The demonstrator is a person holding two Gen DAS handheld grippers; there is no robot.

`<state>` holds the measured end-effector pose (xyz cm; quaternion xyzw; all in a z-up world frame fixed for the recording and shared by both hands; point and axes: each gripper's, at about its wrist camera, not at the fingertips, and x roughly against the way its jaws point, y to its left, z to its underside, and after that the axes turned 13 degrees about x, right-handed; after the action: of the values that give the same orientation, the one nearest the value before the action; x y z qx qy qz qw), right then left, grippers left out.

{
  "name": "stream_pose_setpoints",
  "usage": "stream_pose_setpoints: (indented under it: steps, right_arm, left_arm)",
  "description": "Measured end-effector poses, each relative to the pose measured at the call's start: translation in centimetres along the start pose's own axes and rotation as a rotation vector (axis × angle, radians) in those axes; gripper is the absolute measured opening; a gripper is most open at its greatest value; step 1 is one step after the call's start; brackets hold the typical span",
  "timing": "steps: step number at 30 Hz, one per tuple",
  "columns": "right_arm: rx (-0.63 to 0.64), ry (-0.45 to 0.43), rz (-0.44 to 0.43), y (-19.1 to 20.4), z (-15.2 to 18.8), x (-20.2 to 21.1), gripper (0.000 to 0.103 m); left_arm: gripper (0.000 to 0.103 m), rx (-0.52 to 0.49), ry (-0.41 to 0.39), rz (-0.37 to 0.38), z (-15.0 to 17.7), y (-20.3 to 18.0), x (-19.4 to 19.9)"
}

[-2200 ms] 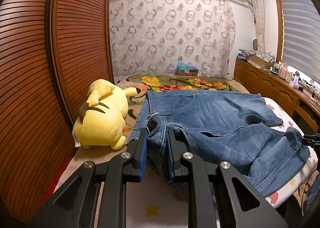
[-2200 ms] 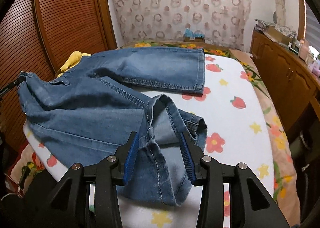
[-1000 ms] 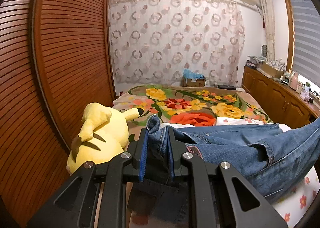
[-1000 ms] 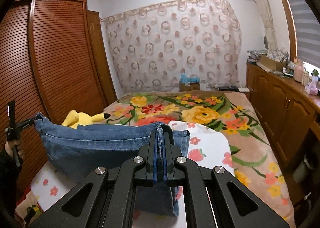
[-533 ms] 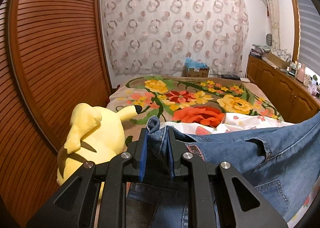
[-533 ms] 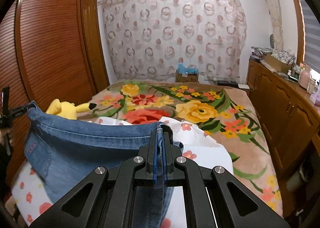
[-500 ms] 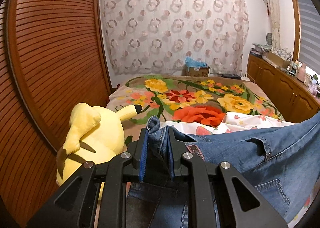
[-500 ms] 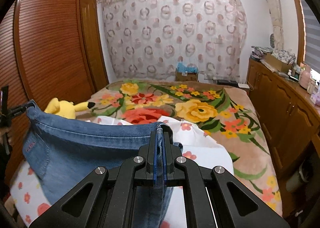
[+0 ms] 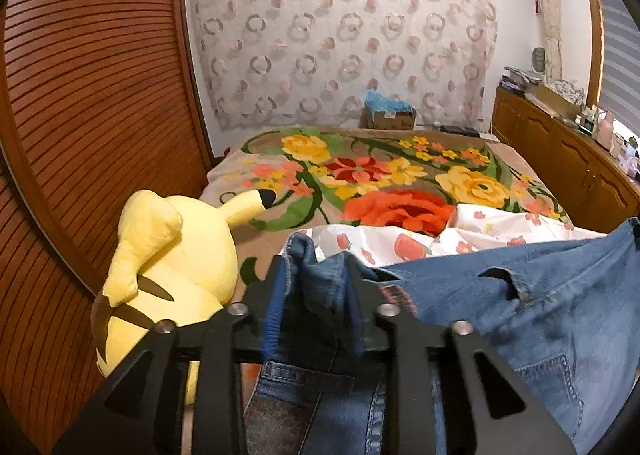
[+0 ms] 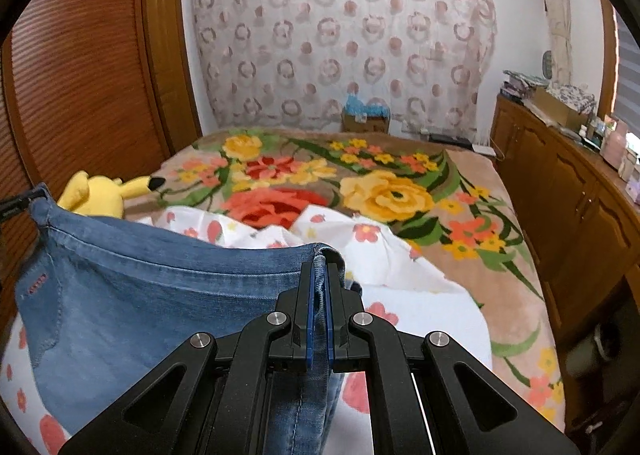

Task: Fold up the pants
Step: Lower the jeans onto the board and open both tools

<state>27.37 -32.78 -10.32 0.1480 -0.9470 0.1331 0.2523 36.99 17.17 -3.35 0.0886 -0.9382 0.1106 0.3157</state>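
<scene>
Blue jeans [image 9: 540, 295] hang stretched between my two grippers above the bed. At the left corner, a bunch of denim sits between the jaws of my left gripper [image 9: 316, 261], which are opening; the cloth lies loose in the gap. In the right wrist view the jeans [image 10: 160, 287] sag as a wide panel down to the sheet. My right gripper [image 10: 319, 267] is shut on the jeans' other top corner, with the fabric pinched flat between its blue pads. The left gripper [image 10: 16, 203] shows as a dark tip at the far left edge.
A yellow plush toy [image 9: 172, 263] lies on the bed's left side beside the slatted wooden wardrobe [image 9: 80, 95]. A white strawberry-print sheet [image 9: 500, 223] covers the near bed and a floral blanket [image 9: 400, 183] the far part. Wooden cabinets [image 10: 560, 195] run along the right.
Both grippers carried the jeans forward over the bed and slightly lower. The left jaws have spread apart around the denim. The right grip is unchanged.
</scene>
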Motion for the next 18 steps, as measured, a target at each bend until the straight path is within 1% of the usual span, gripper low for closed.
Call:
stream_pose_setpoints:
  steps: [1,2,3,5,6,8,13,16,18]
  right_arm:
    - [0.003,0.012,0.001,0.2,0.1,-0.1,0.004]
    - [0.005,0.021,0.001,0.2,-0.3,-0.2,0.004]
    - [0.006,0.029,0.001,0.3,-0.3,-0.2,0.004]
    - [0.013,0.043,0.004,0.3,-0.8,-0.2,0.004]
    - [0.019,0.051,0.010,0.4,-1.0,-0.1,0.004]
    - [0.027,0.061,0.021,0.3,-1.4,-0.2,0.004]
    - [0.024,0.094,0.021,0.3,-1.7,-0.3,0.004]
    - [0.022,0.094,0.020,0.3,-1.8,-0.4,0.004]
    - [0.020,0.091,0.019,0.2,-1.8,-0.3,0.004]
  left_arm:
    - [0.044,0.004,0.009,0.012,0.1,0.2,0.1]
    - [0.050,0.008,0.013,0.025,0.2,0.3,0.2]
    - [0.051,0.011,0.018,0.038,0.3,0.4,0.5]
    - [0.062,0.008,0.018,0.040,0.6,0.5,1.1]
    - [0.064,0.002,0.012,0.039,0.6,0.6,1.4]
    - [0.079,-0.001,-0.001,0.041,0.6,0.6,2.0]
    - [0.083,0.022,-0.005,0.098,-0.1,0.9,3.1]
    - [0.083,0.009,0.005,0.136,0.0,0.1,3.5]
    - [0.083,-0.004,0.001,0.139,0.3,-0.4,3.6]
